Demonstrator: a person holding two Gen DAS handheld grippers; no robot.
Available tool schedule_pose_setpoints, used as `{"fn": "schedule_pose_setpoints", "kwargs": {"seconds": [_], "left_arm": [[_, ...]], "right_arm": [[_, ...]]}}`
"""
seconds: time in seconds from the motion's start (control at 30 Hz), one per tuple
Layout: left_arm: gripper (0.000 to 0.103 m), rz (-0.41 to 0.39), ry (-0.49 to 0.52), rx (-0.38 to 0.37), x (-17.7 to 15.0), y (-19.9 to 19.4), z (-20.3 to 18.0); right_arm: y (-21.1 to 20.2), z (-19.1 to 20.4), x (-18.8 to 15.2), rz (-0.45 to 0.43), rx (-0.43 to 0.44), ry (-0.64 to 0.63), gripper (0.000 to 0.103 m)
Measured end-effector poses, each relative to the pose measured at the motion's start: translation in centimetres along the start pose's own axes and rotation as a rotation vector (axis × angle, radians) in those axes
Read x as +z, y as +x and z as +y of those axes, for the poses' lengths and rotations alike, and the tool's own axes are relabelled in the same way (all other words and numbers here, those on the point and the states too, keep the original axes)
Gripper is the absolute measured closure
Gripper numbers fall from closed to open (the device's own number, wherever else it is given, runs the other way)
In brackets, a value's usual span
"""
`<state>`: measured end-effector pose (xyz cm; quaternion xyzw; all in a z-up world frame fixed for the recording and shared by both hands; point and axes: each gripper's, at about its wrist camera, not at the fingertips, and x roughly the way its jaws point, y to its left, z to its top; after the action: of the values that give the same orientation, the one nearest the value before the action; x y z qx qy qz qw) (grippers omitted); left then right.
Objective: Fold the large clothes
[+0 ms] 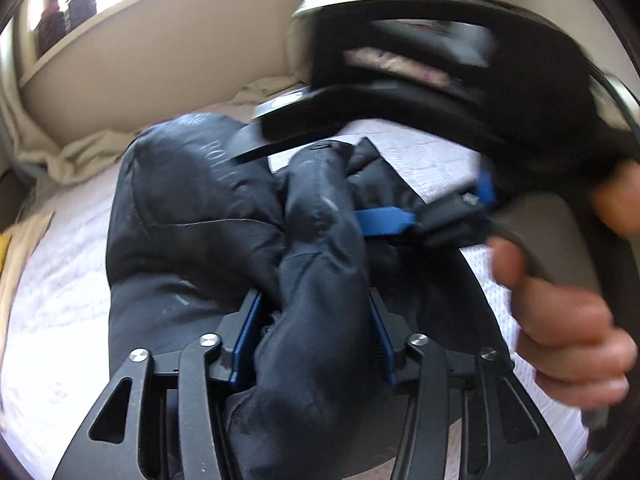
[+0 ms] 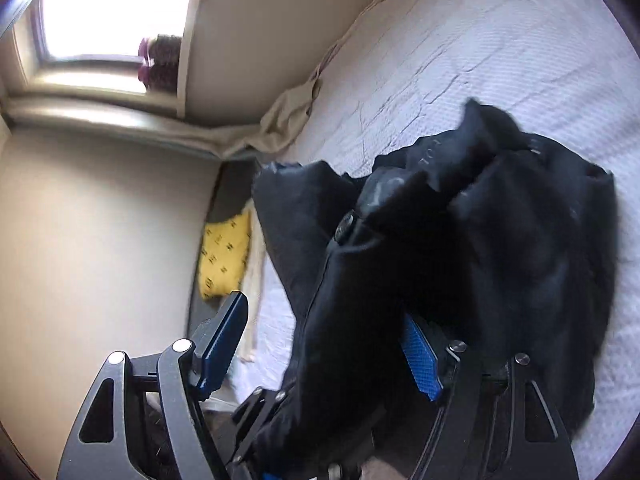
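A large black padded jacket (image 1: 192, 216) lies bunched on the white bedsheet (image 1: 60, 300). My left gripper (image 1: 314, 312) is shut on a thick fold of the jacket, which bulges between its blue pads. The right gripper (image 1: 384, 220) shows in the left wrist view, held by a hand (image 1: 560, 320), its blue finger reaching into the jacket. In the right wrist view the jacket (image 2: 500, 260) drapes between the jaws of my right gripper (image 2: 332, 336). The jaws stand wide apart, and the blue pads (image 2: 420, 356) do not pinch the cloth.
The bed (image 2: 480, 60) meets a beige wall (image 2: 100, 220), with a crumpled beige sheet (image 2: 284, 120) along it. A yellow patterned cushion (image 2: 224, 256) lies at the bed's edge. A window sill (image 1: 100, 12) holds dark bottles.
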<state>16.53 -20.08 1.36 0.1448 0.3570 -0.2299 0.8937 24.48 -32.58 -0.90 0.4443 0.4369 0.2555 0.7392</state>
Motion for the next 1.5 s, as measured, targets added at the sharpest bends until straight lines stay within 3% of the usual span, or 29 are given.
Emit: {"fn": "schedule_pose_setpoints", "kwargs": {"seconds": [0.37, 0.47, 0.63, 0.73, 0.83, 0.87, 1.0, 1.23, 1.37, 1.5], "left_arm": [[0.042, -0.041, 0.152, -0.101, -1.7, -0.6, -0.6], [0.042, -0.039, 0.167, -0.116, -2.1, -0.7, -0.5], [0.042, -0.016, 0.187, -0.1, -2.4, -1.3, -0.8], [0.041, -0.012, 0.189, -0.114, -2.4, -3.5, -0.4], [0.035, -0.046, 0.153, -0.148, -3.2, -7.2, 1.1], [0.029, -0.06, 0.136, -0.157, -4.1, -8.8, 1.6], [0.025, -0.045, 0.062, -0.118, -7.6, -11.3, 3.1], [0.026, 0.119, -0.174, -0.037, -10.7, -7.9, 7.0], [0.019, 0.119, -0.234, 0.011, -10.0, -6.5, 8.0], [0.014, 0.119, -0.22, 0.051, -9.8, -6.1, 6.9]], "right_arm": [[4.0, -0.7, 0.7, 0.161, -0.14, -0.111, 0.029], [5.2, -1.0, 0.7, 0.175, -0.184, -0.128, 0.043], [6.1, -0.6, 0.3, 0.192, -0.24, -0.181, 0.077], [5.8, -0.4, 0.3, 0.186, -0.226, -0.176, 0.084], [5.5, 0.5, 0.4, 0.153, -0.243, -0.189, 0.087], [5.2, 0.6, 0.4, 0.144, -0.243, -0.187, 0.087], [4.7, 1.8, 0.1, 0.11, -0.264, -0.202, 0.09], [2.4, 3.2, -0.2, 0.044, -0.256, -0.21, 0.093], [1.3, 4.5, -0.3, 0.01, -0.259, -0.245, 0.094], [-0.7, 5.5, -0.5, -0.035, -0.263, -0.27, 0.095]]}}
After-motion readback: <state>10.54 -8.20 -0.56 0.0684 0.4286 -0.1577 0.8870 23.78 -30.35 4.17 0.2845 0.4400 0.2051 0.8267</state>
